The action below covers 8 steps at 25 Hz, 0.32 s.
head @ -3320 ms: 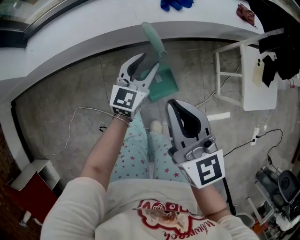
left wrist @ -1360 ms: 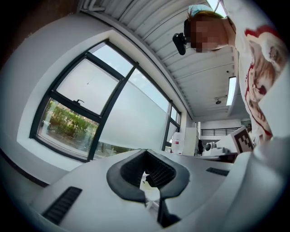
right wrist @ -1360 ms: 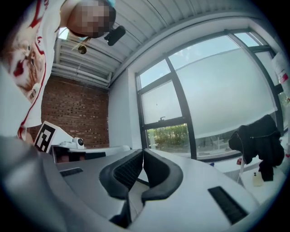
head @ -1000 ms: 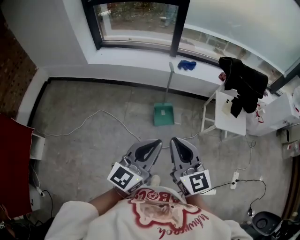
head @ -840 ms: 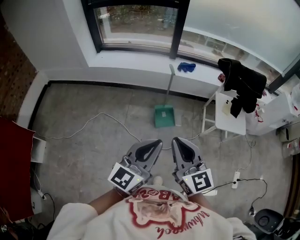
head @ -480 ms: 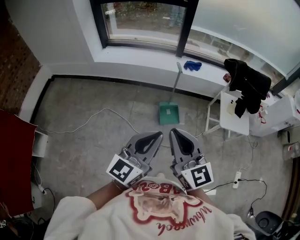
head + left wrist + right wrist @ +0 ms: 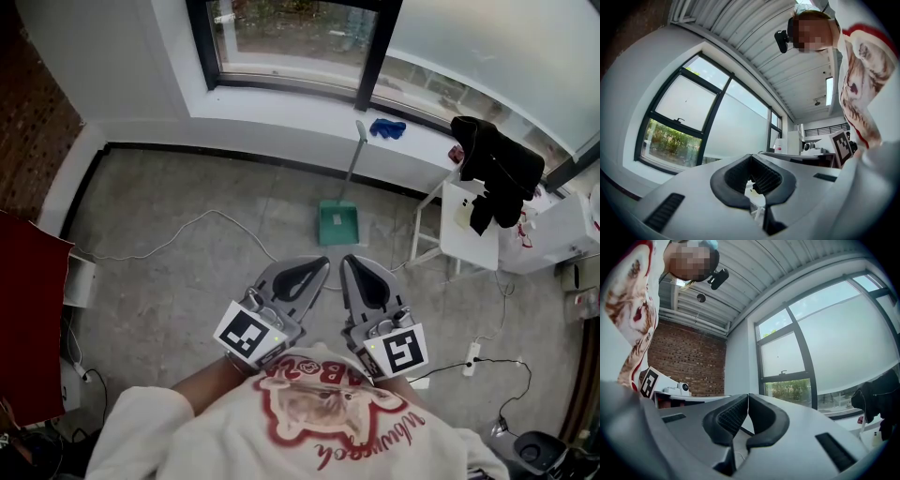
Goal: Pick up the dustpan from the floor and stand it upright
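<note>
Close against the person's chest, the left gripper [image 7: 321, 262] and the right gripper [image 7: 345, 260] sit side by side, tips pointing toward the window wall. Each has its jaws pressed fully together, with nothing between the pads. Well ahead of both tips and apart from them, the green dustpan [image 7: 336, 223] stands upright on the concrete floor [image 7: 187, 291], its long handle [image 7: 353, 159] leaning on the white ledge [image 7: 281, 111]. Beyond the handle's top lies a blue cloth [image 7: 387, 127]. Ahead and right of the right gripper, a white stool [image 7: 466, 230] carries black clothing [image 7: 497, 169].
</note>
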Motion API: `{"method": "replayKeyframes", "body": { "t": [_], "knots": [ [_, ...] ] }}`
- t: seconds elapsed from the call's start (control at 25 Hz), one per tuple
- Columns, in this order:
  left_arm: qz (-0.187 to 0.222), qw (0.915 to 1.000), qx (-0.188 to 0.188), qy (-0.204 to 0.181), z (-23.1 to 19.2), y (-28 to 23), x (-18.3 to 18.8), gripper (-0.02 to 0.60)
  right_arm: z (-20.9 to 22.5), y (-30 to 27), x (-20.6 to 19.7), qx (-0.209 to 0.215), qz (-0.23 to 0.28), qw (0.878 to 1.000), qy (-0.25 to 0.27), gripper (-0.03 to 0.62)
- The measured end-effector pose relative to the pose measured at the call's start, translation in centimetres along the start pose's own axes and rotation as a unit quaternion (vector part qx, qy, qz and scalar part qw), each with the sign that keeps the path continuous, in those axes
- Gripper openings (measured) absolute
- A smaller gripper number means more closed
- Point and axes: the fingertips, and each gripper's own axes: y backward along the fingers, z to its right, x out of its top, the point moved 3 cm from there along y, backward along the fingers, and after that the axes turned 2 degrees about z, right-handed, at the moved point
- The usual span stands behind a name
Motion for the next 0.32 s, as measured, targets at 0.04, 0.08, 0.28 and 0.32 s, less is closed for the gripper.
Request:
{"method": "replayKeyframes", "body": {
  "t": [0.04, 0.08, 0.28, 0.32],
  "knots": [
    [-0.001, 1.0, -0.001, -0.002, 0.25, -0.06, -0.02, 0.021, -0.01, 0.1, 0.17, -0.001, 0.002, 1.0, -0.004, 0.025],
    [0.001, 1.0, -0.003, -0.002, 0.54, -0.17, 0.04, 0.021, 0.06, 0.29, 0.23, -0.002, 0.002, 1.0, -0.006, 0.025],
    [-0.002, 1.0, 0.0, -0.007, 0.95, -0.68, -0.17, 0.021, 0.66, 0.66, 0.16, 0.001, 0.001, 1.0, -0.008, 0.025],
    [-0.002, 1.0, 0.0, -0.008, 0.94, -0.83, -0.15, 0.021, 0.75, 0.63, 0.15, 0.002, 0.001, 1.0, -0.008, 0.025]
  ]
}}
